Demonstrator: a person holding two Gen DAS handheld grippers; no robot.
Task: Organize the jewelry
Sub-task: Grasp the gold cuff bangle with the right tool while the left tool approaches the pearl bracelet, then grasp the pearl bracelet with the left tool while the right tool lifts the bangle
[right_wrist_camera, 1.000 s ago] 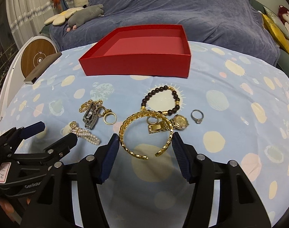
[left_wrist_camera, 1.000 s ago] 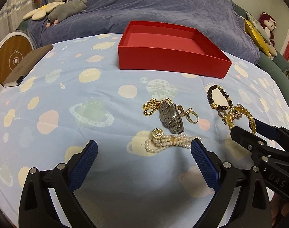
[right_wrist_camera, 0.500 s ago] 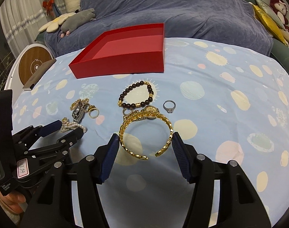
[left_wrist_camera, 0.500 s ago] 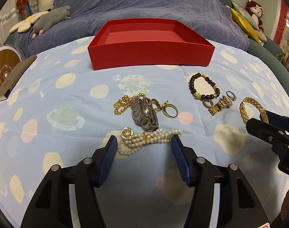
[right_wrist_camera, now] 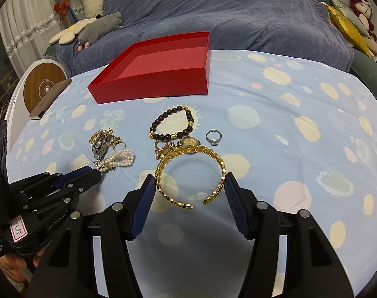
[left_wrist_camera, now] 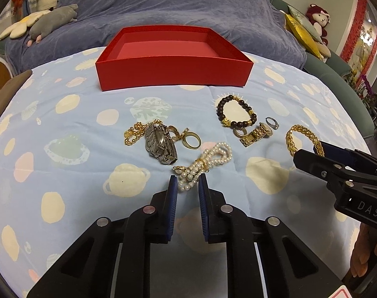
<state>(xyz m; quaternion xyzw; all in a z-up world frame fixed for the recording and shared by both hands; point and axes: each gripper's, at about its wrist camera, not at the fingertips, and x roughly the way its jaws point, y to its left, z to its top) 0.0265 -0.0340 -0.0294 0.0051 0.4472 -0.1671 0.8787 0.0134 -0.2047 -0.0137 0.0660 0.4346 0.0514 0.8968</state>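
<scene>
My left gripper (left_wrist_camera: 187, 185) is shut on the near end of the pearl bracelet (left_wrist_camera: 205, 165), which lies on the cloth. My right gripper (right_wrist_camera: 189, 188) is shut on the gold cuff bangle (right_wrist_camera: 188, 171), its pads pressing both sides. The empty red box (left_wrist_camera: 173, 62) stands behind. A silver watch (left_wrist_camera: 160, 144), gold chain (left_wrist_camera: 134, 134) and gold ring (left_wrist_camera: 192, 140) lie left of centre. A dark bead bracelet (left_wrist_camera: 236, 111), small gold watch (left_wrist_camera: 256, 134) and silver ring (left_wrist_camera: 272, 123) lie to the right.
The table has a blue spotted cloth (left_wrist_camera: 64, 149). A brown notebook (right_wrist_camera: 50, 98) and a round wooden-faced device (right_wrist_camera: 43, 87) sit at the left edge. A blue-covered sofa (right_wrist_camera: 225, 12) with plush toys lies behind.
My left gripper has closed from wide open onto the pearl bracelet, which has turned end-on and bunched. My right gripper stays clamped on the gold bangle.
</scene>
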